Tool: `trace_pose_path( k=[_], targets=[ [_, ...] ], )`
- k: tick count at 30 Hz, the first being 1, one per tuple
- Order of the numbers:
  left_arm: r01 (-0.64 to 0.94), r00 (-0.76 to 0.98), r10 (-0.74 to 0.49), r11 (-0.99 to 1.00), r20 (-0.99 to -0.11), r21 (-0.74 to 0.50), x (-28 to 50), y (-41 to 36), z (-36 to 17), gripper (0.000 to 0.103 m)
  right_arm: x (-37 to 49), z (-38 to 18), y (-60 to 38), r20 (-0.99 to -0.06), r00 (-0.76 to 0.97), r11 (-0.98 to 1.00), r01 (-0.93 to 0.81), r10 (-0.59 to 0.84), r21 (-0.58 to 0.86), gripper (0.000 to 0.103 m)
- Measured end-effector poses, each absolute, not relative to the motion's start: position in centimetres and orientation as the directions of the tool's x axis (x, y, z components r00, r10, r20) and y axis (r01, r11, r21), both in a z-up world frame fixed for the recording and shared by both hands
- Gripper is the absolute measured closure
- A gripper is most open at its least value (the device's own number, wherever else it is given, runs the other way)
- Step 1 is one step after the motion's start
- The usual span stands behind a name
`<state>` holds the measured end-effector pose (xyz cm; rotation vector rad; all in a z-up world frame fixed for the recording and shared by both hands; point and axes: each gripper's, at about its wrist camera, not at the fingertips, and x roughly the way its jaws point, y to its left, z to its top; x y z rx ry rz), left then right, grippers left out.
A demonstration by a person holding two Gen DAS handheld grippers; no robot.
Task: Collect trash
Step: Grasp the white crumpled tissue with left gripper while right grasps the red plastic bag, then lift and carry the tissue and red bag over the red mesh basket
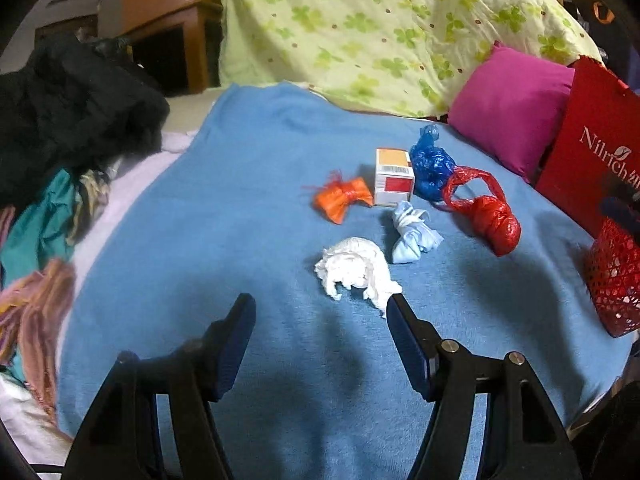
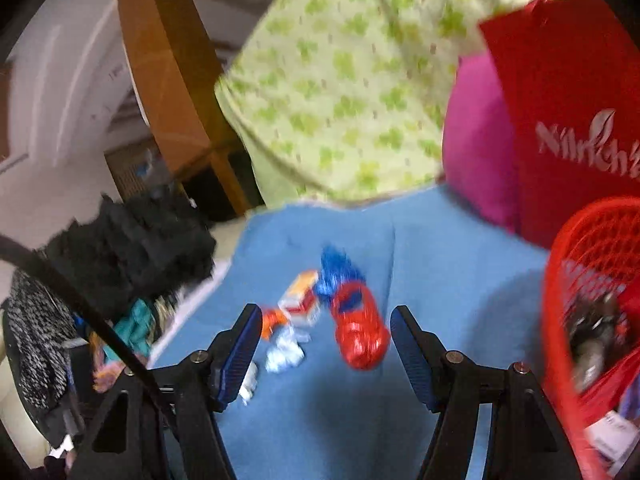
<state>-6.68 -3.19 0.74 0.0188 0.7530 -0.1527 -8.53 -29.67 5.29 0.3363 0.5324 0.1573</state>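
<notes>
Trash lies on a blue blanket [image 1: 248,184]: a white crumpled tissue [image 1: 354,272], a light blue knotted bag [image 1: 412,236], an orange bag [image 1: 342,198], a small carton [image 1: 394,176], a blue plastic bag [image 1: 432,164] and a red plastic bag [image 1: 490,216]. My left gripper [image 1: 320,308] is open and empty, just short of the tissue. My right gripper [image 2: 325,320] is open and empty above the blanket; the red bag [image 2: 360,334] and the carton [image 2: 300,300] show between its fingers, blurred. A red mesh basket [image 2: 580,264] stands at the right, with some items inside.
A red paper bag [image 1: 588,136] and a pink cushion [image 1: 508,108] stand at the right behind the basket [image 1: 616,280]. A green-patterned quilt [image 1: 380,28] is piled at the back. Dark and coloured clothes [image 1: 60,120] lie along the left edge.
</notes>
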Motion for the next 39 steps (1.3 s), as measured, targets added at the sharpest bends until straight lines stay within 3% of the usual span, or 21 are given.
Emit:
trace_pose_path(
  k=[5, 11, 18, 20, 22, 23, 26, 31, 39],
  targets=[
    [0.212, 0.709, -0.188, 0.976, -0.680, -0.049, -5.0, -4.3, 0.6, 0.035, -5.0, 2.5, -29.0, -0.579, 0.790, 0.948, -0.009, 0.201, 0.317, 0.033],
    [0.299, 0.669, -0.276, 0.950, -0.690, -0.091, -2.1, -5.7, -0.5, 0.033, -1.4, 0.3, -29.2, -0.638, 0.752, 0.958, 0.033, 0.163, 0.284, 0.033],
    [0.288, 0.621, -0.311, 0.944, -0.720, -0.159, -0.1, -5.5, -2.9, 0.033, 2.4, -1.8, -29.0, -0.689, 0.707, 0.958, 0.057, 0.158, 0.279, 0.033],
    [0.291, 0.629, -0.303, 0.946, -0.716, -0.144, 0.0, -5.5, -3.0, 0.038, 3.4, -2.4, -28.5, -0.703, 0.693, 0.963, 0.051, 0.156, 0.264, 0.033],
    [0.290, 0.625, -0.300, 0.946, -0.721, -0.142, 0.2, -5.5, -3.2, 0.056, 4.3, -3.3, -28.0, -0.729, 0.664, 0.966, 0.043, 0.163, 0.255, 0.036],
    [0.289, 0.619, -0.302, 0.946, -0.725, -0.147, 0.3, -5.4, -3.4, 0.062, 4.6, -3.7, -27.7, -0.741, 0.650, 0.967, 0.037, 0.169, 0.254, 0.044],
    [0.298, 0.625, -0.308, 0.944, -0.717, -0.146, 0.3, -5.3, -3.3, 0.069, 4.5, -3.5, -26.8, -0.739, 0.655, 0.975, 0.013, 0.159, 0.221, 0.050],
    [0.289, 0.649, -0.307, 0.946, -0.696, -0.148, -0.1, -4.9, -2.5, 0.070, 3.0, -1.9, -26.9, -0.700, 0.691, 0.969, -0.005, 0.181, 0.246, 0.052],
    [0.258, 0.732, -0.210, 0.966, -0.649, -0.022, -2.9, -6.2, 1.5, 0.070, -2.2, 2.6, -27.0, -0.586, 0.782, 0.964, -0.066, 0.211, 0.258, 0.052]
  ],
)
